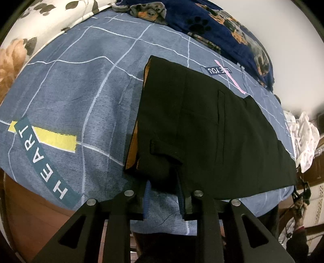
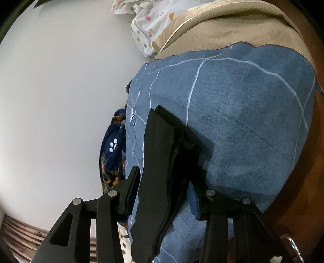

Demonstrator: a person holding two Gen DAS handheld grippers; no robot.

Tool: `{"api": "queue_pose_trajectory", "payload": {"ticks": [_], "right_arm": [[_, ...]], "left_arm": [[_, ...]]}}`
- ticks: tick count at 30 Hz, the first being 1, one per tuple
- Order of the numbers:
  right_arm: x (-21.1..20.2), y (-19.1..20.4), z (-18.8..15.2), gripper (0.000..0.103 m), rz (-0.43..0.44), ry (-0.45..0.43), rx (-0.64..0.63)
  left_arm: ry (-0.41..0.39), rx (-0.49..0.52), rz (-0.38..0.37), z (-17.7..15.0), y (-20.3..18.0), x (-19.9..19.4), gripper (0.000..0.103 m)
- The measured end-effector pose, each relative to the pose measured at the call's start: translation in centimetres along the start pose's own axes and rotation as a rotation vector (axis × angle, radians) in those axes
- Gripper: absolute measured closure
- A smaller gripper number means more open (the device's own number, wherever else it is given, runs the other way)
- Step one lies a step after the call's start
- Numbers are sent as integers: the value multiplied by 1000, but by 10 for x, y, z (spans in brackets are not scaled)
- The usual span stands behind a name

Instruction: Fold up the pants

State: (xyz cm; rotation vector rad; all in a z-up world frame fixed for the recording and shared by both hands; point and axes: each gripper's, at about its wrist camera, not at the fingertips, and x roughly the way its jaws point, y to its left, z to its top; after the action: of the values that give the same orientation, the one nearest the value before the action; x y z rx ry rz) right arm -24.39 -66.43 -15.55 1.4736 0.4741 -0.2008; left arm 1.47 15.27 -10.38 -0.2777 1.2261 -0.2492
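Observation:
Black pants lie folded flat on the blue bed sheet, with the orange-lined waistband on the left and a back pocket slit facing up. My left gripper points down at the waistband's near corner. Its blue-padded fingers stand slightly apart either side of that corner, and sheet shows between them lower down. In the right wrist view the pants show as a stacked black edge. My right gripper straddles this edge, jaws apart and not squeezing the cloth.
A navy dog-print blanket and a floral pillow lie at the bed's far side. White patterned cloth is heaped past the pants' far end. The wooden bed frame borders the sheet, and a pale wall rises beyond.

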Motion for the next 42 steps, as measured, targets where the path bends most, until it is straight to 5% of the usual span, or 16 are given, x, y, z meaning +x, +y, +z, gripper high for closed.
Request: {"api": "queue_pose_trajectory", "payload": {"ticks": [5,9,14,26,42], "right_arm": [[12,12,-2,61,-43,6,-57],[25,25,-7,89,-188,15,-149],[28,41,-12,90,-244,-10,-195],[46,118,-57,90,-146,33,-368],[101,140,-128,90,-161,196,-479]], "left_arm": [[0,30,18,-2,-5,1,72],[-2,60,37,-4,-11,2,68],[-4,72,39,-4,-12,2,66],[-6,18,-9,-3,-5,0,66],[-6,36,3,-4,-10,0,60]]}}
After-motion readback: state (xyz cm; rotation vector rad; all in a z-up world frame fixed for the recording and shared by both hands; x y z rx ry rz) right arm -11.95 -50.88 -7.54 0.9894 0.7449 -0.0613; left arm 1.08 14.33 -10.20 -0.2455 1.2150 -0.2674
